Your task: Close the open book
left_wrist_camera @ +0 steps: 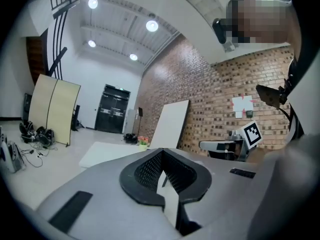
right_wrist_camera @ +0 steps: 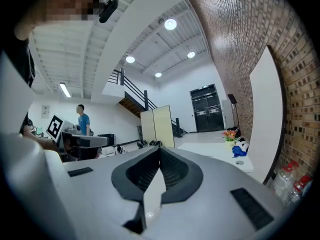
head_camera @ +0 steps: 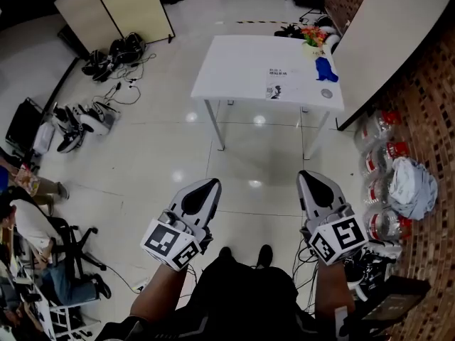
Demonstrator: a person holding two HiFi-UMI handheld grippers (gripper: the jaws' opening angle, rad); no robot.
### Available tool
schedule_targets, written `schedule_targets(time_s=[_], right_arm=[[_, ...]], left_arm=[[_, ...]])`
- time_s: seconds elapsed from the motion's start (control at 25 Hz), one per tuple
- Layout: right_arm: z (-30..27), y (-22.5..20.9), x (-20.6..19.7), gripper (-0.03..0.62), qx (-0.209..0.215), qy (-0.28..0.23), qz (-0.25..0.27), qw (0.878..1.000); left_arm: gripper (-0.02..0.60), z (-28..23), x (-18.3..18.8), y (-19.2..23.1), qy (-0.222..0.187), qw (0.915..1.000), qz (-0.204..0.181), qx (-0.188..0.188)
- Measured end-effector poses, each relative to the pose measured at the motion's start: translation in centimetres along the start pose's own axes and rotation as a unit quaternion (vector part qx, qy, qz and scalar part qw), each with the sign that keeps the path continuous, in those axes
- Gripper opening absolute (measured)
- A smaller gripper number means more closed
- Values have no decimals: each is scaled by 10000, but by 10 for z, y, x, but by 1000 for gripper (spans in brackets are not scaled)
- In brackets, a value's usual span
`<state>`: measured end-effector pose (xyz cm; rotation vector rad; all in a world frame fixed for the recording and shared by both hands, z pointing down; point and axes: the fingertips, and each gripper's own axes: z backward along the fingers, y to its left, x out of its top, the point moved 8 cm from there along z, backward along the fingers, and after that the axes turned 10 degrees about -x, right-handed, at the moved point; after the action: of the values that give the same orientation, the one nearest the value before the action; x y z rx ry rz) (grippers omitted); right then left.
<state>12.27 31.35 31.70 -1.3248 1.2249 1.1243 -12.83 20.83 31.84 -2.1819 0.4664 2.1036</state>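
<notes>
1. The person stands on the glossy floor (head_camera: 156,141), well back from the white table (head_camera: 234,62), with a gripper in each hand held out level.
2. The left gripper (head_camera: 208,185) is clenched: in its own view the two jaws meet at the tips (left_wrist_camera: 162,153) with nothing between them.
3. The right gripper (head_camera: 307,176) is clenched too; its view shows the jaws pressed together (right_wrist_camera: 160,148) and empty.
4. The book (head_camera: 278,84) lies flat on the table, toward the near edge and right of the middle. It is well apart from both grippers, and too small here to tell whether it lies open.
5. Right of the book sit a blue thing (head_camera: 325,69) and a small round disc (head_camera: 327,93); flowers (head_camera: 313,34) stand at the far right corner.
6. A white board (head_camera: 398,27) leans on the brick wall (head_camera: 434,105) beside the table, and bottles (head_camera: 387,226) stand along the wall's foot.
7. A folding screen (head_camera: 121,6) stands at the far left, with gear and cables on the floor near it.
8. A seated person (head_camera: 28,226) is at the left edge; the right gripper view shows another person (right_wrist_camera: 82,119) standing by a desk.
</notes>
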Motion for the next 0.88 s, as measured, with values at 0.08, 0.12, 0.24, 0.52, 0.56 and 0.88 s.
schedule_targets(time_s=[0.08, 0.12, 0.24, 0.52, 0.56, 0.88], right_arm=[[13, 20, 1, 0, 10, -101, -44, 9999], [19, 30, 2, 0, 8, -130, -30, 9999], [41, 64, 2, 0, 6, -132, 145, 9998], [94, 171, -3, 0, -133, -141, 30, 9998], [101, 185, -2, 0, -141, -105, 63, 9998], [160, 241, 3, 0, -145, -48, 211, 9997]], left_arm=[[-5, 26, 2, -7, 31, 10000, -47, 15], [-5, 38, 2, -12, -10, 10000, -51, -7], [-5, 72, -4, -30, -195, 9997, -59, -133], [-5, 171, -21, -63, -192, 9983, -163, -520], [-5, 185, -20, -65, -193, 9982, -158, -550], [-5, 248, -19, -96, -226, 9980, -145, -569]])
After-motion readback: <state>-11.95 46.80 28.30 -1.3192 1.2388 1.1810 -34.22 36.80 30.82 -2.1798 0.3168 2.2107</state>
